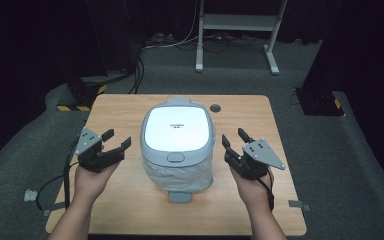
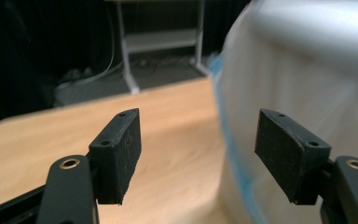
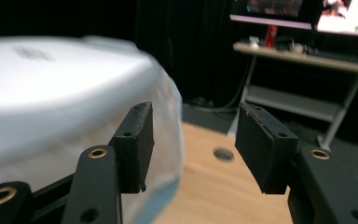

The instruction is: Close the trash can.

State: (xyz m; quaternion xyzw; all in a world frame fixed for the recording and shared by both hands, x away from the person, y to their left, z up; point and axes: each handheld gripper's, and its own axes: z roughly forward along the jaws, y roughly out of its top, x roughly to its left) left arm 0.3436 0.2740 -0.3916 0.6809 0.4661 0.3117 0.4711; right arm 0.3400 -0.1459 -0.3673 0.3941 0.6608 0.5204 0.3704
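We hold the left gripper [image 1: 116,142] & right gripper [image 1: 233,140] wide open, empty, touching nothing, either side of the white-lidded grey plastic bin [image 1: 177,145] w/ clear liner, mid wooden table [image 1: 125,210]; lid logo too small to read.

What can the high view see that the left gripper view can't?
The high view alone shows the bin's white lid from above with its front button, the round hole in the table, and both hands, with the right hand-held gripper open beside the bin. The left gripper view alone shows its own black pads close up, nothing between them. Both show the left hand-held gripper open, the wooden table, the bin's plastic-lined side, and the white metal frame behind.
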